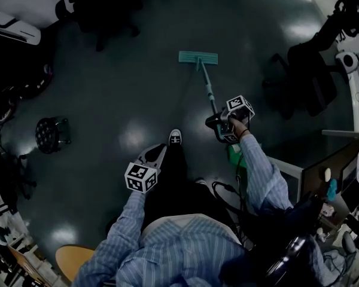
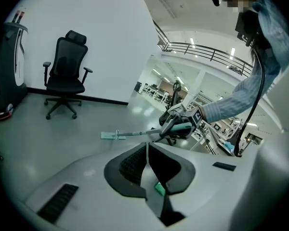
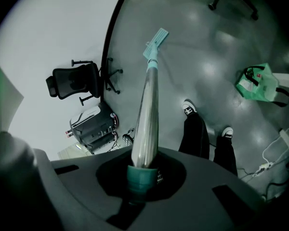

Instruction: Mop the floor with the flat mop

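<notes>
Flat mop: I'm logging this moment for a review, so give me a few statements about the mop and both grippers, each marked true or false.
1. The right gripper is shut on the mop handle. True.
2. The left gripper grips the handle too. False: its jaws are together on nothing, apart from the mop.
3. The mop head lies flat on the floor. True.
4. A green bag hangs from the mop head. False: the green bag sits on the floor near the person's feet, away from the mop head.
</notes>
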The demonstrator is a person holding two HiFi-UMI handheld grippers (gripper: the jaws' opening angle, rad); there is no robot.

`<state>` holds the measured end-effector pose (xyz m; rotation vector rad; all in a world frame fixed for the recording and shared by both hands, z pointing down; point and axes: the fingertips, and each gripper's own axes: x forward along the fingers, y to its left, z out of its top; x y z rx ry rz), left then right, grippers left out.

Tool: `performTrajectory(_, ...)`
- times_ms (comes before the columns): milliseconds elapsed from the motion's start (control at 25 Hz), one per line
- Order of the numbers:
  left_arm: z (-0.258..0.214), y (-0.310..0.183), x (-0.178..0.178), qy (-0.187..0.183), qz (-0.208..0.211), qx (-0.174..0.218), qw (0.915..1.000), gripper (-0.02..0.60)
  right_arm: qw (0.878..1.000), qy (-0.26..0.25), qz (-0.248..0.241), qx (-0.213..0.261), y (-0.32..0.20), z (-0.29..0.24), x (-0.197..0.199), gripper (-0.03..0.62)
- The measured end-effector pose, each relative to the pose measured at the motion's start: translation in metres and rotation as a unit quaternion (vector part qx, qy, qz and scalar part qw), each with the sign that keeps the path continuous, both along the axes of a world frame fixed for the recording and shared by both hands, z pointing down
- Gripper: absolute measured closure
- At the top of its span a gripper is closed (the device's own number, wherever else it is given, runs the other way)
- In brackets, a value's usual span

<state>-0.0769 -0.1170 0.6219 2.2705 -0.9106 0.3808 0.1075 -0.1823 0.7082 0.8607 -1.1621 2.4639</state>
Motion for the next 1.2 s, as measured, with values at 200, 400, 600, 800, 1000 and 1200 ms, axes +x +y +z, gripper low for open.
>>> performTrajectory(200,-0.013,0.029,0.006,-0.002,0.003,0.018,0.9998,0.566,1.000,-0.015,0.005,-0.008,0.086,0.000,-0.001,0.583)
performTrajectory(400,-0.025,0.061,0.012,0.017,-0.007,0.031,0.9993,0.566,1.000,-0.025,0.006,-0.011,0.167,-0.004,0.001,0.583)
performTrajectory(600,-0.032,0.121,0.040,0.022,0.009,0.040,0.9989,0.566,0.999,-0.029,-0.010,-0.016,0.256,-0.008,0.020,0.583)
performTrajectory(800,-0.034,0.181,0.057,0.027,0.010,0.045,0.9986,0.566,0.999,-0.025,-0.031,-0.017,0.341,-0.007,0.031,0.583)
performTrajectory(1000,-0.033,0.231,0.069,0.033,0.012,0.039,0.9986,0.566,0.998,-0.021,-0.055,-0.023,0.425,-0.011,0.045,0.583)
performTrajectory(1200,-0.033,0.252,0.076,0.024,0.030,0.041,0.9984,0.566,0.997,-0.024,-0.069,-0.028,0.489,-0.020,0.060,0.583)
